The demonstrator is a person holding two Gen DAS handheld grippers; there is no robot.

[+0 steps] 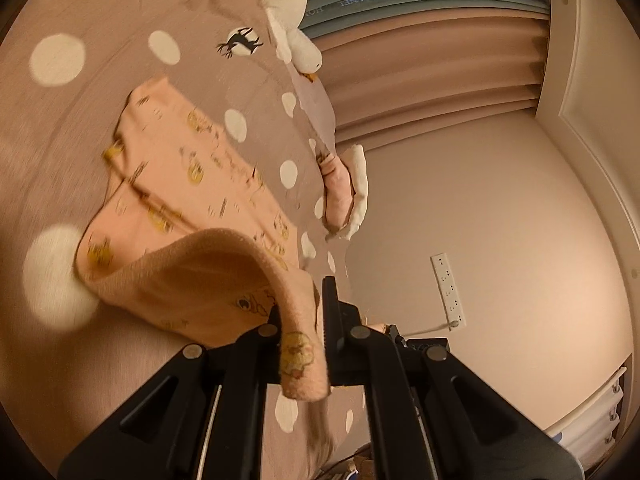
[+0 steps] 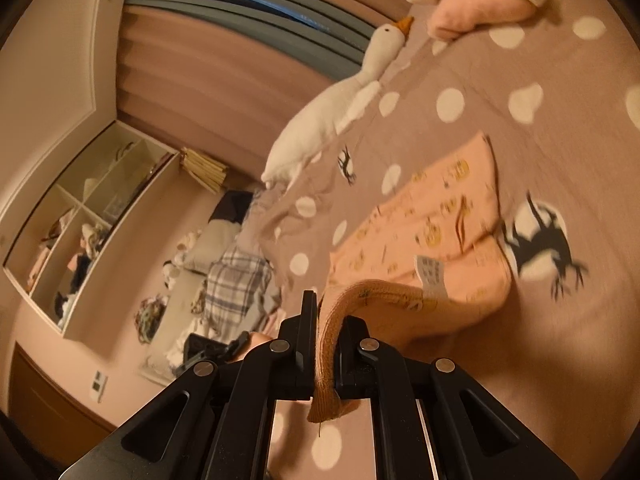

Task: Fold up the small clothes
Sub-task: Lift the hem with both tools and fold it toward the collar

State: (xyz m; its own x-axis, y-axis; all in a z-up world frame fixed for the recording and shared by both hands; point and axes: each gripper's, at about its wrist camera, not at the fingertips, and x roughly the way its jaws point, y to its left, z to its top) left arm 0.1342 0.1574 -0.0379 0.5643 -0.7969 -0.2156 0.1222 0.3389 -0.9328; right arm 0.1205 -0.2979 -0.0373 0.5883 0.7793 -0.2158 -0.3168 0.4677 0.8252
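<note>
A small peach garment with yellow cartoon prints (image 1: 188, 184) lies on a brown polka-dot bedspread (image 1: 100, 20). My left gripper (image 1: 304, 312) is shut on its ribbed hem, which is lifted off the bed and curls toward me. In the right wrist view the same garment (image 2: 436, 216) lies ahead, a white label showing on it. My right gripper (image 2: 326, 320) is shut on another part of the ribbed hem, also lifted.
A white plush goose (image 2: 332, 116) lies on the bed beyond the garment, also in the left view (image 1: 292, 12). A folded pink and white pile (image 2: 476, 4) sits at the far end. The bed edge (image 1: 320, 128) drops to a cluttered floor (image 2: 224, 276).
</note>
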